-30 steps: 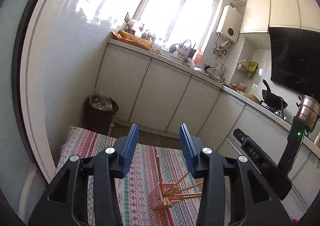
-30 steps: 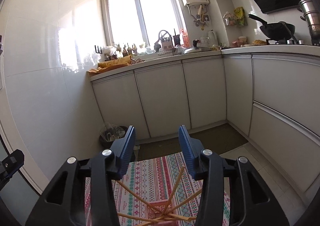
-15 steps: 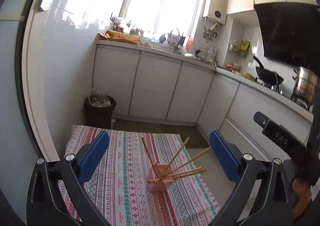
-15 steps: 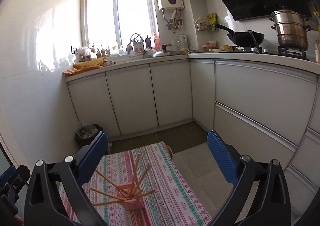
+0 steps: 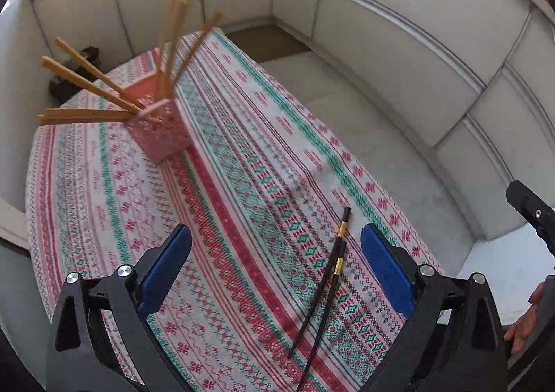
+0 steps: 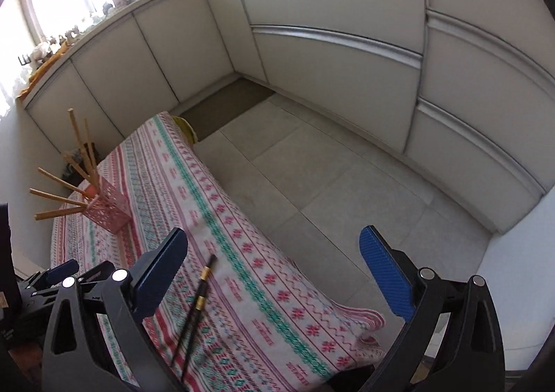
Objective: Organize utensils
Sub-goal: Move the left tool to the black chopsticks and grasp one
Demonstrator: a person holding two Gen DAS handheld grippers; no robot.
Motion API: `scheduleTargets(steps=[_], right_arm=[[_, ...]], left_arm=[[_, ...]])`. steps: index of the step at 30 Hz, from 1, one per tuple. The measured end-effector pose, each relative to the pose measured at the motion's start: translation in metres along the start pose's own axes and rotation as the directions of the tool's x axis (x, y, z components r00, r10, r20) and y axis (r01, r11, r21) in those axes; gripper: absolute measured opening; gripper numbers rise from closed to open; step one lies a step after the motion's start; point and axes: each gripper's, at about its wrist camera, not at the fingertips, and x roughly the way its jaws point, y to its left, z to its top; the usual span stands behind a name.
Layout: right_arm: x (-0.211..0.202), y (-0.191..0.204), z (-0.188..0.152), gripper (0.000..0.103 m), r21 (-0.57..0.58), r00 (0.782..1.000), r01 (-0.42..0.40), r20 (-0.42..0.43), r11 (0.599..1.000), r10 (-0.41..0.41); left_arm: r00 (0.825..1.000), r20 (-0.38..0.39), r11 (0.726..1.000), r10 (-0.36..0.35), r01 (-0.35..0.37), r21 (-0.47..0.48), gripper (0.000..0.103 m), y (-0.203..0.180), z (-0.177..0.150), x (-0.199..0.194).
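**Both grippers spread wide above the patterned tablecloth**

The left gripper (image 5: 275,265) hangs over the tablecloth (image 5: 242,184) with its blue pads far apart and nothing between them. The right gripper (image 6: 274,270) is likewise spread wide and holds nothing; its left pad sits over the cloth (image 6: 242,270) and its right pad over the floor tiles (image 6: 329,184) beyond the cloth's edge.

A pair of black chopsticks (image 5: 326,274) with gold bands lies flat on the tablecloth, close to its right-hand edge, the two sticks side by side and nearly touching. In the left wrist view they lie just inside the right pad of the left gripper; in the right wrist view the same chopsticks (image 6: 197,301) lie just beside that gripper's left pad.

Farther along the tablecloth, well apart from the black pair, stands a pink perforated holder (image 5: 159,128). Wooden chopsticks (image 5: 86,79) stick out of it, fanned in several directions, some leaning steeply to the side and some nearly upright. The right wrist view shows the holder (image 6: 107,208) near the far left part of the cloth.

White cabinets (image 6: 312,45) run along the walls beyond the cloth.
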Motion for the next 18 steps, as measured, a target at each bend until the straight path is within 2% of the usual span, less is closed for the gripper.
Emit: scheduleTargets(steps=[1, 3, 4, 6, 7, 10, 11, 15, 17, 18], right_arm=[[0.005, -0.01, -0.007, 0.097, 0.016, 1.0, 0.016, -0.018, 1.0, -0.016], [0.017, -0.024, -0.008, 0.097, 0.053, 0.996, 0.009, -0.084, 0.999, -0.005], [0.019, -0.029, -0.005, 0.097, 0.074, 0.996, -0.002, -0.091, 0.997, 0.009], [0.016, -0.038, -0.003, 0.097, 0.09, 0.998, 0.013, -0.054, 0.996, -0.008], [0.016, -0.041, -0.002, 0.097, 0.094, 0.999, 0.016, -0.047, 0.995, -0.011], [0.021, -0.044, 0.001, 0.097, 0.11, 0.997, 0.007, -0.073, 0.994, 0.001], [0.022, -0.044, 0.002, 0.097, 0.111, 0.997, 0.004, -0.082, 0.994, 0.005], [0.022, -0.044, 0.004, 0.097, 0.109, 0.996, -0.01, -0.088, 0.994, 0.019], [0.023, -0.045, 0.005, 0.097, 0.108, 0.995, -0.011, -0.093, 0.994, 0.021], [0.024, -0.046, 0.004, 0.097, 0.11, 0.995, -0.011, -0.098, 0.994, 0.022]], left_arm=[[1.0, -0.032, 1.0, 0.0, 0.001, 0.019, 0.086, -0.006, 0.0, 0.012], [0.995, -0.095, 0.997, 0.005, 0.002, 0.072, 0.072, -0.019, 0.001, 0.036], [0.992, -0.123, 0.995, 0.012, 0.0, 0.097, 0.068, -0.027, 0.002, 0.048], [0.985, -0.17, 0.991, 0.027, -0.003, 0.136, 0.057, -0.038, 0.005, 0.071], [0.979, -0.201, 0.991, 0.023, 0.005, 0.136, 0.055, -0.042, 0.007, 0.083], [0.961, -0.276, 0.991, -0.012, 0.048, 0.123, 0.042, -0.052, 0.015, 0.107], [0.955, -0.295, 0.99, -0.011, 0.052, 0.132, 0.035, -0.057, 0.016, 0.114], [0.935, -0.353, 0.983, 0.021, 0.045, 0.178, 0.033, -0.068, 0.019, 0.129], [0.93, -0.365, 0.981, 0.045, 0.027, 0.19, 0.031, -0.07, 0.019, 0.135], [0.933, -0.359, 0.982, 0.04, 0.029, 0.186, 0.031, -0.069, 0.02, 0.136]])
